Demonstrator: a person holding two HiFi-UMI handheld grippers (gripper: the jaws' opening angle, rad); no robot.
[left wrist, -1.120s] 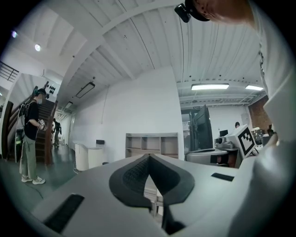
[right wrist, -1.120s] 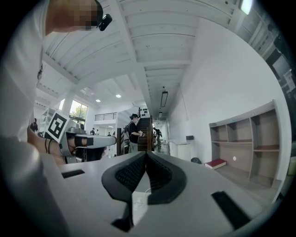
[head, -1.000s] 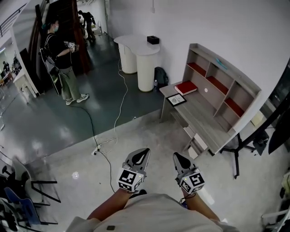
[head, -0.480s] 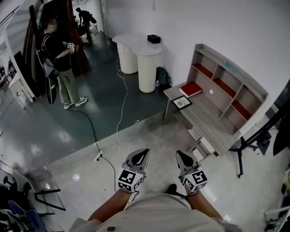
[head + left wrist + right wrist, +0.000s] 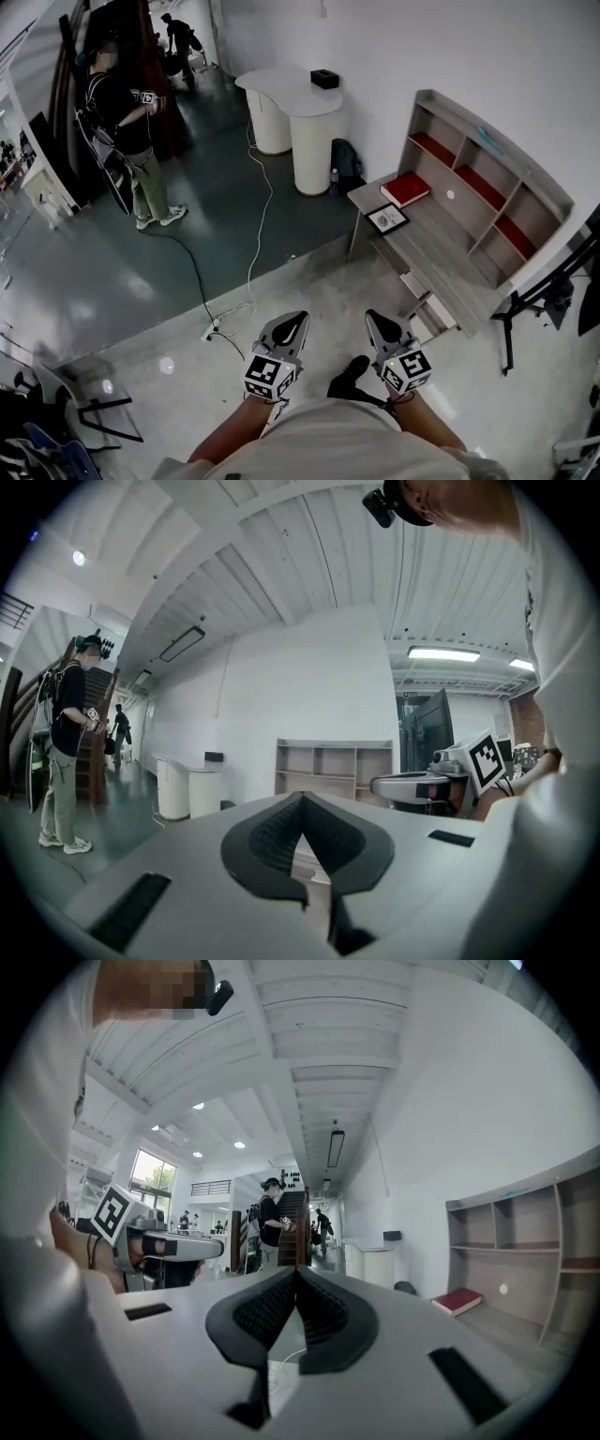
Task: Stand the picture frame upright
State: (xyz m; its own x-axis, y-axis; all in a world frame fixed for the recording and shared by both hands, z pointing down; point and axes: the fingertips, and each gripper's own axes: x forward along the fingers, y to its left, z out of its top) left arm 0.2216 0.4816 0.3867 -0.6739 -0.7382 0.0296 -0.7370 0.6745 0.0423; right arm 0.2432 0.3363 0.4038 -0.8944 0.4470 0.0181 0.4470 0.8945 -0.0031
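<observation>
A black picture frame (image 5: 387, 219) lies flat on the near left end of a grey desk (image 5: 442, 253), next to a red book (image 5: 406, 189). My left gripper (image 5: 297, 318) and right gripper (image 5: 372, 318) are held side by side in front of my body, well short of the desk. Both are shut with nothing between the jaws. In the left gripper view the shut jaws (image 5: 301, 797) point toward the shelf unit (image 5: 333, 771). The right gripper view has its shut jaws (image 5: 296, 1271) in the foreground and the red book (image 5: 457, 1300) at right.
A shelf hutch (image 5: 487, 183) stands on the desk against the wall. A white rounded counter (image 5: 294, 117) stands to the left of it. A cable (image 5: 255, 248) runs over the floor. A person (image 5: 127, 127) stands at far left, and folding chairs (image 5: 56, 422) are at lower left.
I have walked toward the desk: it and the picture frame have shifted right and nearer in the head view. Both grippers keep their place before my body, still shut.
</observation>
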